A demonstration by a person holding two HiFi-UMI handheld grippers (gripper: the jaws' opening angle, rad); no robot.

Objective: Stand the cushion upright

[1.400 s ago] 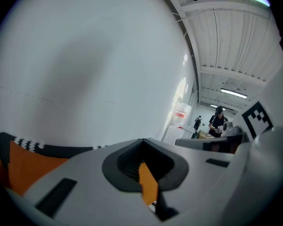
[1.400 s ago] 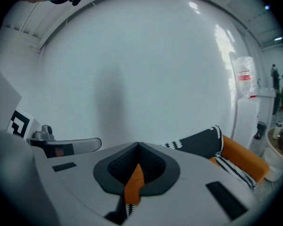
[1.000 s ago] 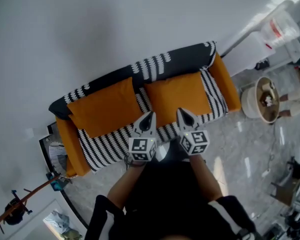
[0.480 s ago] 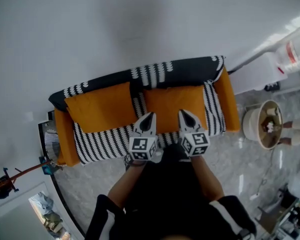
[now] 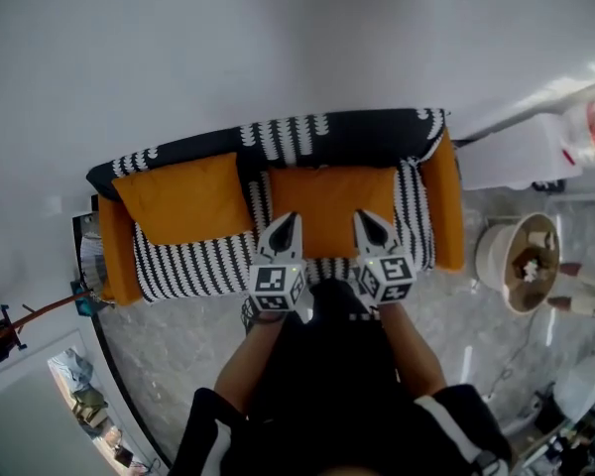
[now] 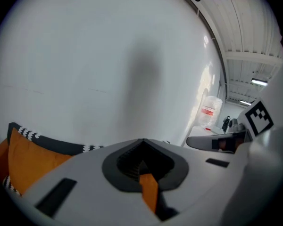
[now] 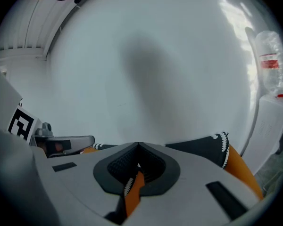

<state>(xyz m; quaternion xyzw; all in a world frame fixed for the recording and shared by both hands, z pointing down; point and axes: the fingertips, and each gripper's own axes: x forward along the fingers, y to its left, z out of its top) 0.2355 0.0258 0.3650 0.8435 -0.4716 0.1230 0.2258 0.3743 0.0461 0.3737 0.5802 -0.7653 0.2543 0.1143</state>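
An orange-armed sofa (image 5: pixel 442 206) with a black-and-white striped seat stands against the white wall. Two orange cushions rest on it, one on the left (image 5: pixel 183 198) and one on the right (image 5: pixel 327 196), both leaning back toward the black backrest. My left gripper (image 5: pixel 289 220) and right gripper (image 5: pixel 364 218) hover side by side over the front edge of the right cushion, both shut and empty. In the left gripper view the shut jaws (image 6: pixel 141 141) point at the wall above the sofa back, with the left cushion (image 6: pixel 30 161) low on the left. The right gripper view shows its shut jaws (image 7: pixel 137 146) likewise.
A round white bin (image 5: pixel 516 261) stands on the marble floor right of the sofa. A white stand with a water jug (image 5: pixel 590 127) is by the wall at the right. A dark side table (image 5: pixel 87 266) sits at the sofa's left end.
Both grippers have moved forward toward the sofa, staying shut. The sofa now sits squarer and more level in the head view.
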